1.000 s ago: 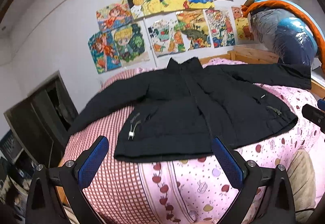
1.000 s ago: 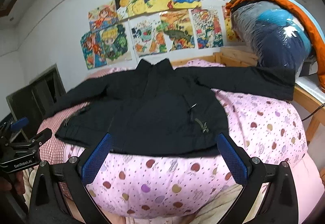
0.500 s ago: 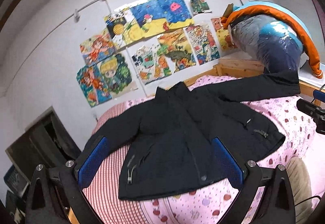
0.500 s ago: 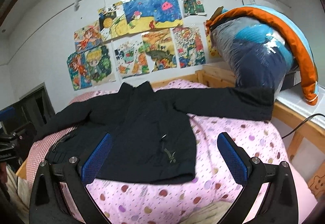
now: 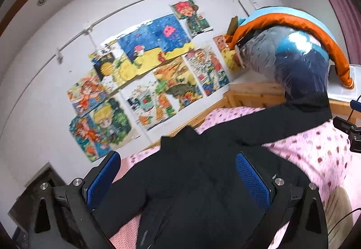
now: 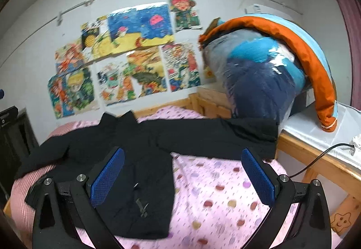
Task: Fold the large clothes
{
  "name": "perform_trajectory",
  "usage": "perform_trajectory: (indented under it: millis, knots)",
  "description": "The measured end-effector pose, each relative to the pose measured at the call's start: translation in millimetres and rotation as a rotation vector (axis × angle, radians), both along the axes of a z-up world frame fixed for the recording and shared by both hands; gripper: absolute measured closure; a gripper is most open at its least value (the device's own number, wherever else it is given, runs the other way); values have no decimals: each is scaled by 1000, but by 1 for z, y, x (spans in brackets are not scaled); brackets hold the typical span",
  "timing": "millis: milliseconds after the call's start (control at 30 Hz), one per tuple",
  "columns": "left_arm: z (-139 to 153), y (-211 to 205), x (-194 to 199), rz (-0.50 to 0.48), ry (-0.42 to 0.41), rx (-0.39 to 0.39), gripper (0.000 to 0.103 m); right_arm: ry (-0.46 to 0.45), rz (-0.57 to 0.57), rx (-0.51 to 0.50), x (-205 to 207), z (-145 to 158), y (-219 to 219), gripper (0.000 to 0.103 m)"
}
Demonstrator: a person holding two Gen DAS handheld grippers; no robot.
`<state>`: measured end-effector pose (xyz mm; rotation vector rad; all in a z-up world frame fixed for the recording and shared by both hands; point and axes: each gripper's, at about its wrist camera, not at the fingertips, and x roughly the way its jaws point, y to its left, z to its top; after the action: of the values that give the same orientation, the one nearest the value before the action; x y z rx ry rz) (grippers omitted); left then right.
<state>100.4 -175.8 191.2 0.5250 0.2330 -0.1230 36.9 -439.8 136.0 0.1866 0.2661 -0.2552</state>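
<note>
I hold my left gripper (image 5: 178, 176) and right gripper (image 6: 182, 172) spread wide and empty above the black jacket (image 6: 126, 149), which lies flat, sleeves out, on the pink bed (image 6: 221, 183)

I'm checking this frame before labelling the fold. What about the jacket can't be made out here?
- Left wrist view: the black jacket hem runs off the bottom edge, behind the open left gripper.
- Left wrist view: its left sleeve end is hidden by the fingers.
- Right wrist view: the pocket zipper is too blurred to read.
- Right wrist view: the open right gripper covers part of the hem.
</note>
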Motion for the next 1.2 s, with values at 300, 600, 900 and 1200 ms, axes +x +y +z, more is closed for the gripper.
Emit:
perform_trajectory:
  millis: [300,600,900,1200]
  knots:
    - [-14,-47,83,-115,-53,0,0,12,-92,-42,57,3,-36,1]
    - [-78,-48,220,-89,179,-153,0,167,-109,164,114,-64,-80,1]
    - [-172,-61,279,-233,305,-208,0,186,-222,455,120,-154,-135,1]
    - [-220,-108,335,-149,486,-189,0,134,-299,576,135,-192,-169,1]
